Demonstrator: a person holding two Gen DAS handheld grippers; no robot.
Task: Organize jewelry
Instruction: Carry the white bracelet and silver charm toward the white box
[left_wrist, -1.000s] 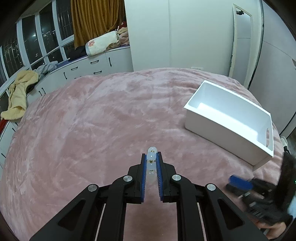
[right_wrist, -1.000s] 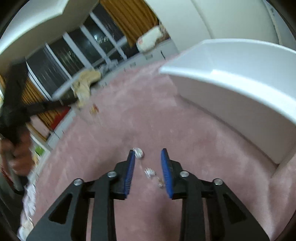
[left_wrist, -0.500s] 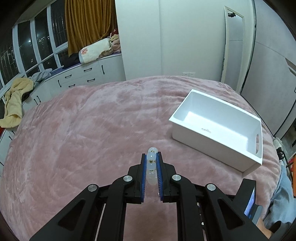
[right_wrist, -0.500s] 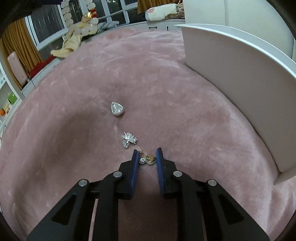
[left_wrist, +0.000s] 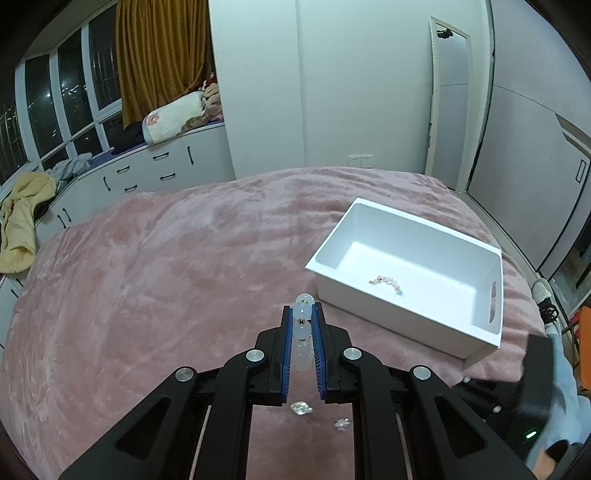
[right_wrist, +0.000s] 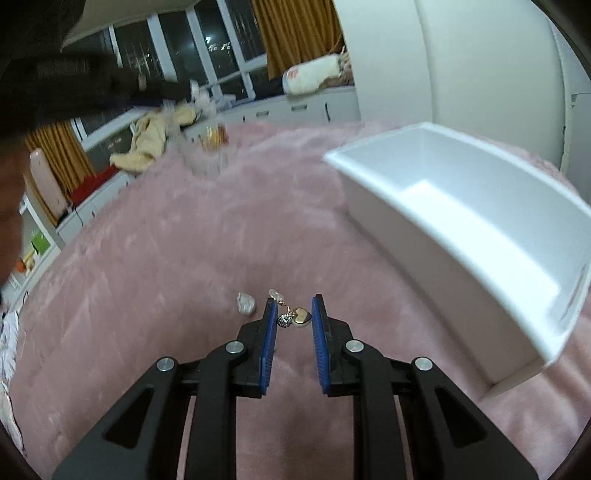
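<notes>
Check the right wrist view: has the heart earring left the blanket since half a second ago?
Yes. The right hand-held gripper, shut on the heart earring, has lifted it off the pink blanket, where the teardrop pendant lies.

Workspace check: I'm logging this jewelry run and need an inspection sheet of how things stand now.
Surface: pink blanket on a bed.
Job's things: white bin on the blanket, a pinkish bracelet inside; two loose pieces on the blanket.
Clutter: yellow cloth and a floral pillow on the cabinets by the windows.
Grippers: left gripper shut on a bead strand; right gripper has a heart charm between its pads, apparently gripped, after the jaws closed in.
Cables: nothing seen.
Surroundings: curtain, wardrobe, mirror; night outside.
</notes>
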